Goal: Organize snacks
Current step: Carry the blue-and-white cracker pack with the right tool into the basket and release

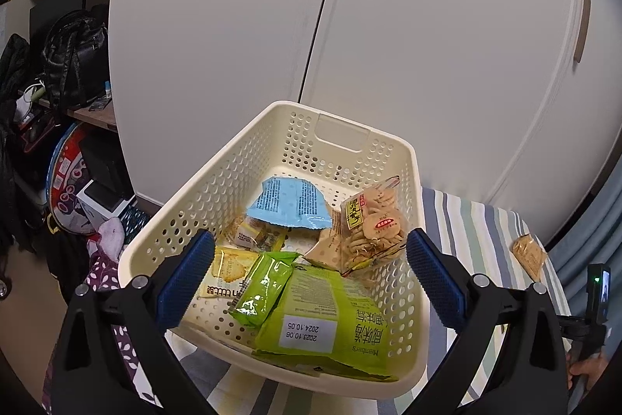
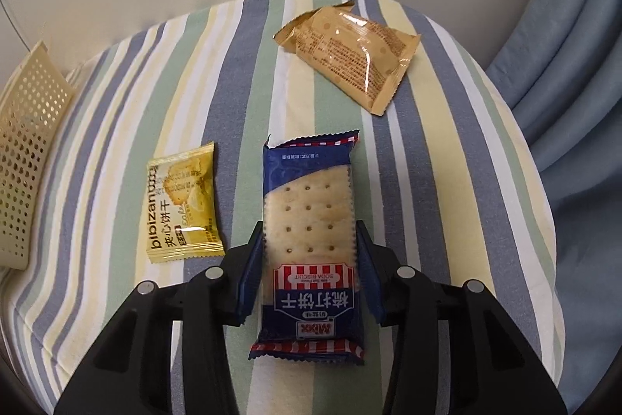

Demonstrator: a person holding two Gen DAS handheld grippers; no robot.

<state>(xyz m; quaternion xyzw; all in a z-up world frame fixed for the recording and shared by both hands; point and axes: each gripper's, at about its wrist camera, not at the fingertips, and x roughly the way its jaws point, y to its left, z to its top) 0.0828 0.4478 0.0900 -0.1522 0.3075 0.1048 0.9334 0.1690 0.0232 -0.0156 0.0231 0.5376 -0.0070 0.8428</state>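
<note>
Straight ahead of the left gripper (image 1: 311,267), whose blue-padded fingers (image 1: 186,282) stand wide apart with nothing between them, sits a cream perforated basket (image 1: 217,181) on the striped cloth (image 1: 462,216). Its near rim lies between and just below the two fingers. Inside, closest to the gripper, a large green snack bag (image 1: 330,329) rests against the near wall, with a smaller green packet (image 1: 264,286) lying partly on it towards the left finger. Left of that lies a yellow biscuit packet (image 1: 229,271). Further in are a light blue packet (image 1: 289,203) and, towards the right finger, a clear bag of round crackers (image 1: 373,224) leaning on the right wall. Well off to the right on the cloth lies a tan packet (image 1: 528,253). White cabinet doors (image 1: 272,26) stand behind the basket.

From the right wrist view, the right gripper (image 2: 311,259) is narrowed onto a blue soda biscuit packet (image 2: 309,220), its fingers pressing the packet's two long sides while the packet points away over the striped cloth (image 2: 447,181). Just left of the left finger lies a yellow sandwich biscuit packet (image 2: 182,209). Ahead and slightly right, apart from the held packet, lies a tan wrapped packet (image 2: 350,53). Far to the left, the basket's perforated wall (image 2: 27,150) shows at the edge.
</note>
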